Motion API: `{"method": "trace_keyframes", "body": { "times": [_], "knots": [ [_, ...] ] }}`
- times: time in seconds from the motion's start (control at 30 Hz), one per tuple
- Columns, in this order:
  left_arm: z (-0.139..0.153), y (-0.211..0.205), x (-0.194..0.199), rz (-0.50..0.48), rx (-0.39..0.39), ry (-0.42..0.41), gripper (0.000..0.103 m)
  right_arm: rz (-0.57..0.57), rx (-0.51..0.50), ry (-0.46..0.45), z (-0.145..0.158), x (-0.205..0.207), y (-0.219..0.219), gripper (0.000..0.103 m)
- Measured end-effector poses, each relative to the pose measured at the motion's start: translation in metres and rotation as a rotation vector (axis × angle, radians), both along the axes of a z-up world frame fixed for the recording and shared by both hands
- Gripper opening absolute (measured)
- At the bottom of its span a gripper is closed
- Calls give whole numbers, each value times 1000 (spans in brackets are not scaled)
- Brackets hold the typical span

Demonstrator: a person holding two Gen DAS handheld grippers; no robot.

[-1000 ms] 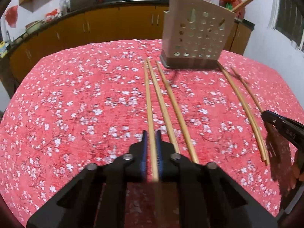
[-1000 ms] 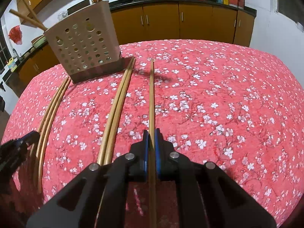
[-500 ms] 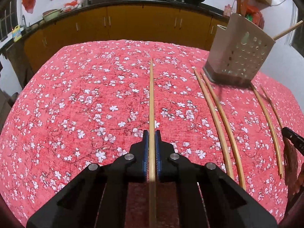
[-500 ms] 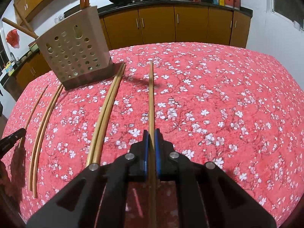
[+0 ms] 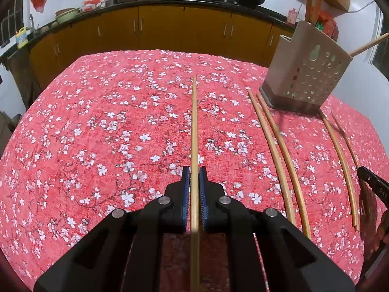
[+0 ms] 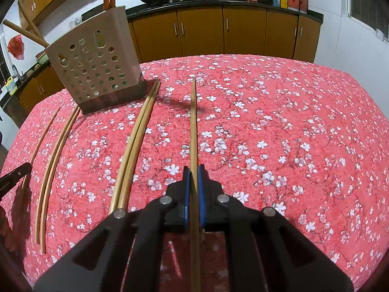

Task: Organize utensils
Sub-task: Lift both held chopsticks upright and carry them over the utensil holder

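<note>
Each gripper is closed on one chopstick. The left gripper (image 5: 194, 180) clamps a chopstick (image 5: 194, 126) between its blue pads, the shaft running straight out along the fingers with its tip well to the left of the perforated utensil holder (image 5: 306, 73). The right gripper (image 6: 193, 178) holds its own chopstick (image 6: 193, 126) the same way, its tip to the right of the holder (image 6: 94, 65). Gripped near the butt end and aimed forward, each stick is probably being readied for dropping tip-first into the holder.

Four more chopsticks lie on the floral tablecloth (image 5: 97, 133) in front of the holder: one pair (image 5: 279, 155) nearest its left corner, another two (image 5: 340, 160) off its right corner, likely waiting their turn. Several sticks already stand or lean in the holder.

The butt ends of both held chopsticks run out of frame beneath the cameras. The holder's interior is hidden behind its wall, so any compartments cannot be told. The right gripper shows in the left view only as a dark sliver at the edge.
</note>
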State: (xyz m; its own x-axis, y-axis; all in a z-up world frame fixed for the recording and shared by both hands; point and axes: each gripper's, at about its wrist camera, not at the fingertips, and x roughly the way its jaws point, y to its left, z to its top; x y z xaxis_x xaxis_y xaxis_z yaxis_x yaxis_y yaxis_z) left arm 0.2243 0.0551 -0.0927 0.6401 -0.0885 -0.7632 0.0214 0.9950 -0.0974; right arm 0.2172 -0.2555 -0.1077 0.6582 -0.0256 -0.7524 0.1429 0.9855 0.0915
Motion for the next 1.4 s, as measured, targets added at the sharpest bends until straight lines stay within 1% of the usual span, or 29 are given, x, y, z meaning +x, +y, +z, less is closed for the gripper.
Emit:
{"method": "trace_keyframes", "body": {
  "times": [0.5, 0.63, 0.77, 0.93, 1.07, 1.4],
  "knots": [
    [1, 0, 1, 2, -6, 2, 10, -1, 0, 4, 1, -1, 0, 8],
    [3, -1, -9, -2, 5, 3, 10, 8, 6, 4, 0, -8, 2, 8],
    [3, 1, -14, 2, -13, 2, 9, 8, 18, 3, 0, -10, 2, 8],
    [5, -1, -14, -2, 15, 5, 7, 5, 32, -2, 4, -14, -1, 8],
    [19, 3, -19, -6, 10, -25, 7, 6, 34, -70, 28, -24, -3, 8],
    [84, 10, -27, -8, 4, -204, 7, -16, 23, -245, 91, -37, -12, 8]
  ]
}}
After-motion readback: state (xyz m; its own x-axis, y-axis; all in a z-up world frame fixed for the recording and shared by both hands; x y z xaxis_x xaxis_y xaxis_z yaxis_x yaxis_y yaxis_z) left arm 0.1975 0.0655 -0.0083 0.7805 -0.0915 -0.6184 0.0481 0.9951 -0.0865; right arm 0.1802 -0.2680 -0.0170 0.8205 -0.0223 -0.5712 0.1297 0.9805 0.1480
